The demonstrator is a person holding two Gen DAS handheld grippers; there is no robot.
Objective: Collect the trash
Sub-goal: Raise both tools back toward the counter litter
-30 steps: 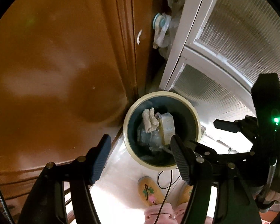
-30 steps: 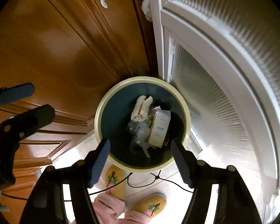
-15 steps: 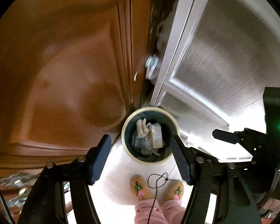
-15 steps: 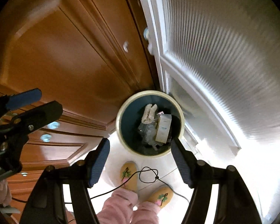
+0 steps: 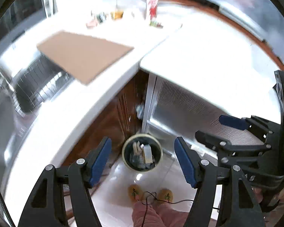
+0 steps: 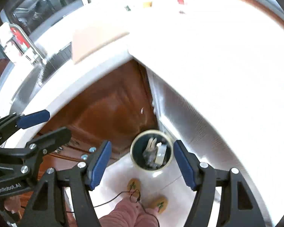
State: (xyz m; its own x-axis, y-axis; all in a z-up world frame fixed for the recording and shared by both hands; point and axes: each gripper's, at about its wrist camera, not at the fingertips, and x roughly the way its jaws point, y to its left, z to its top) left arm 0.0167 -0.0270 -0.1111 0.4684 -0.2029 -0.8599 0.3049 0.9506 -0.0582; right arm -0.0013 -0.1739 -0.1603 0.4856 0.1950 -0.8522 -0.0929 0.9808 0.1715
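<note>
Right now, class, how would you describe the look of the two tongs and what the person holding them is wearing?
Both the left tongs and right tongs have black skeletal frames with silver screws and flat blue pads. White lettering marks the left one's body. The person wears pink trousers and yellow slippers; a thin black cable trails down.

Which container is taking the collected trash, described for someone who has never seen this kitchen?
Start at the inner corner where the white countertop meets a second white surface; below it, brown wooden cabinet doors meet a white ribbed panel. On the pale floor at that corner stands the trash bin, just beyond the person's yellow slippers. It is the only round, cream-rimmed, dark-walled container, already holding wrappers and a small white box.
</note>
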